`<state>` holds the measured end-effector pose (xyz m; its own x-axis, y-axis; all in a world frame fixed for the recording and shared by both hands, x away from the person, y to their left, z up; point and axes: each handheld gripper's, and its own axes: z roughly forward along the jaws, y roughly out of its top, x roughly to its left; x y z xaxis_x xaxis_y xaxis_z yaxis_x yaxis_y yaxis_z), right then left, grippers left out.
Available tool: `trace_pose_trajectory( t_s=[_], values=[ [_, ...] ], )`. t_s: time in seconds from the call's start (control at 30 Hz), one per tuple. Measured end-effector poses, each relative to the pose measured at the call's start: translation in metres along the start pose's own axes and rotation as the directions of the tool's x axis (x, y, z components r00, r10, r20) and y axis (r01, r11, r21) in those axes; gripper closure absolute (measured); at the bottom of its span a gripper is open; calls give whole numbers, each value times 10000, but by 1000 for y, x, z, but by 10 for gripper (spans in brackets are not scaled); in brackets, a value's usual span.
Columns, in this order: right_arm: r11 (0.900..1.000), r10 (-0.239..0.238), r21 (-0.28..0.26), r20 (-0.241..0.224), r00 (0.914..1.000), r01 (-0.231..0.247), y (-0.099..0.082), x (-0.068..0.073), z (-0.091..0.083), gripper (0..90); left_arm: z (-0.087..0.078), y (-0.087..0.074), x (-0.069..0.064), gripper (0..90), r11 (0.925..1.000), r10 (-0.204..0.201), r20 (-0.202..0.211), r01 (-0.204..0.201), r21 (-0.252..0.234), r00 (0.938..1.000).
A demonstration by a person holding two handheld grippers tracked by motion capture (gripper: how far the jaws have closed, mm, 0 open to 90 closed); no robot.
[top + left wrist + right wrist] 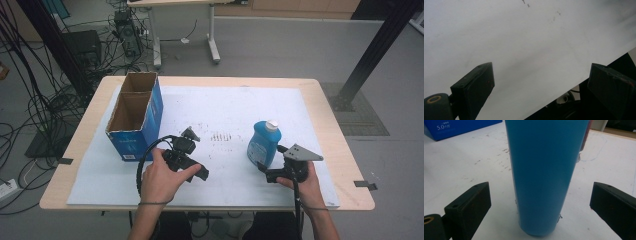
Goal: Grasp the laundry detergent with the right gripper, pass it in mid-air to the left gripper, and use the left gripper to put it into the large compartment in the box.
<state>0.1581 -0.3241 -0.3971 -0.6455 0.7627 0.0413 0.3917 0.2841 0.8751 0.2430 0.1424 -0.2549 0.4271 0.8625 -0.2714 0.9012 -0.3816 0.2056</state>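
Note:
A blue bottle (263,144) with a white cap stands upright on the white mat (225,107), right of centre. My right gripper (265,170) is just in front of its base, held low. In the right gripper view the bottle (541,170) stands between the two black jaws, which are wide apart and do not touch it; the right gripper (540,188) is open. My left gripper (194,168) is held over the mat at front centre. Its jaws are spread with only bare mat (524,37) between them, so the left gripper (541,68) is open.
An open blue cardboard box (135,116) with two compartments stands at the mat's left, and its side (461,126) shows beyond the bottle. The table's front edge (584,80) runs close under the left gripper. Floor cables and a desk frame lie behind the table.

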Motion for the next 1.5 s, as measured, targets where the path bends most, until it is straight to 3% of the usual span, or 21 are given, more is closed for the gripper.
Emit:
trace_pose_trajectory(
  t_s=[1.5],
  values=[
    [9983,83,-568,-35,10000,-85,-8,-2,20,43,7,0,3,73,9999,-122,119,121,61,9999]
  ],
)
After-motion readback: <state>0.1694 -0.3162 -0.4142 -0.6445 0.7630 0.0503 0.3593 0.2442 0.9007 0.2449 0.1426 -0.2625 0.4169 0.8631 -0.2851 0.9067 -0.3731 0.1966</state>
